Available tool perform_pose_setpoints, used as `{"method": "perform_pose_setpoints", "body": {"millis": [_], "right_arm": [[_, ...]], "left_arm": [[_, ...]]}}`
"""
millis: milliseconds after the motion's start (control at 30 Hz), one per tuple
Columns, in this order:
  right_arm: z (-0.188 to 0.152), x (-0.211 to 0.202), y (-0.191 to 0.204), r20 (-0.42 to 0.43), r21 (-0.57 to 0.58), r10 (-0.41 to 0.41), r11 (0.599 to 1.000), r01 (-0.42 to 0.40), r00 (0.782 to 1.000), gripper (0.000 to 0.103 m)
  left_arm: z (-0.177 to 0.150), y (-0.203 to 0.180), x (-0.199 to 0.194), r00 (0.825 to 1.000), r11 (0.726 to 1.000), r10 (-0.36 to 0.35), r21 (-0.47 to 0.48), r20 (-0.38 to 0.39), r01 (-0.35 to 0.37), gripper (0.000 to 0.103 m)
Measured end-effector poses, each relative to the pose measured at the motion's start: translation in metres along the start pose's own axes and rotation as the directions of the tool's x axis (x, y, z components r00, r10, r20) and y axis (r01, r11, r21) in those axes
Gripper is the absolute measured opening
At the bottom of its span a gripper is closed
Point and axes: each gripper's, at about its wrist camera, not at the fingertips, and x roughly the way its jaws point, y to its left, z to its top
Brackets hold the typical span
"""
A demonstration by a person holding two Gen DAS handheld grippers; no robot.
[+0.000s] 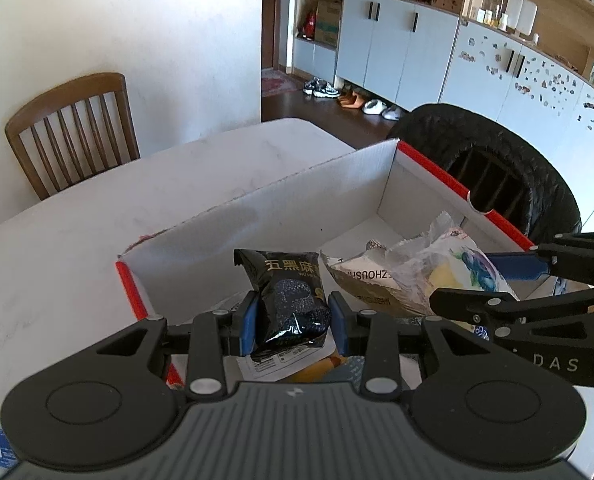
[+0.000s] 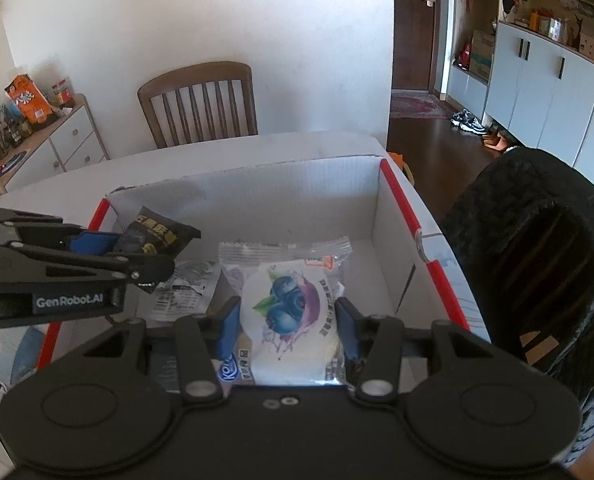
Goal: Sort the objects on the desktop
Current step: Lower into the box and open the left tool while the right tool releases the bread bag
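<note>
The left gripper (image 1: 293, 322) pinches a black foil snack packet (image 1: 291, 300) between its fingers; the right gripper (image 2: 287, 322) clamps a clear blueberry-printed pastry wrapper (image 2: 289, 308), both over the white corrugated cardboard box (image 2: 281, 184).

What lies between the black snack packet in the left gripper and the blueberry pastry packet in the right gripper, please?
In the left wrist view, a crumpled tan wrapper lies between the black snack packet and the blueberry pastry packet, inside the cardboard box.

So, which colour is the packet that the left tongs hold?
Black packet with gold lettering, clearest in the left wrist view.
</note>
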Motion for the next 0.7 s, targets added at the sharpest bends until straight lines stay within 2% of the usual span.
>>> {"method": "perform_pose_setpoints", "body": {"millis": [333, 700], "right_arm": [[-0.004, 0.011, -0.006, -0.033, -0.027, -0.019, 0.999, 0.018, 0.999, 0.048], [-0.012, 0.024, -0.006, -0.075, -0.032, -0.029, 0.999, 0.027, 0.997, 0.048]], "left_arm": [[0.001, -0.012, 0.019, 0.998, 0.999, -0.026, 0.028, -0.051, 0.027, 0.035], [-0.005, -0.01, 0.04, 0.987, 0.999, -0.043, 0.01, -0.154, 0.045, 0.035]]}}
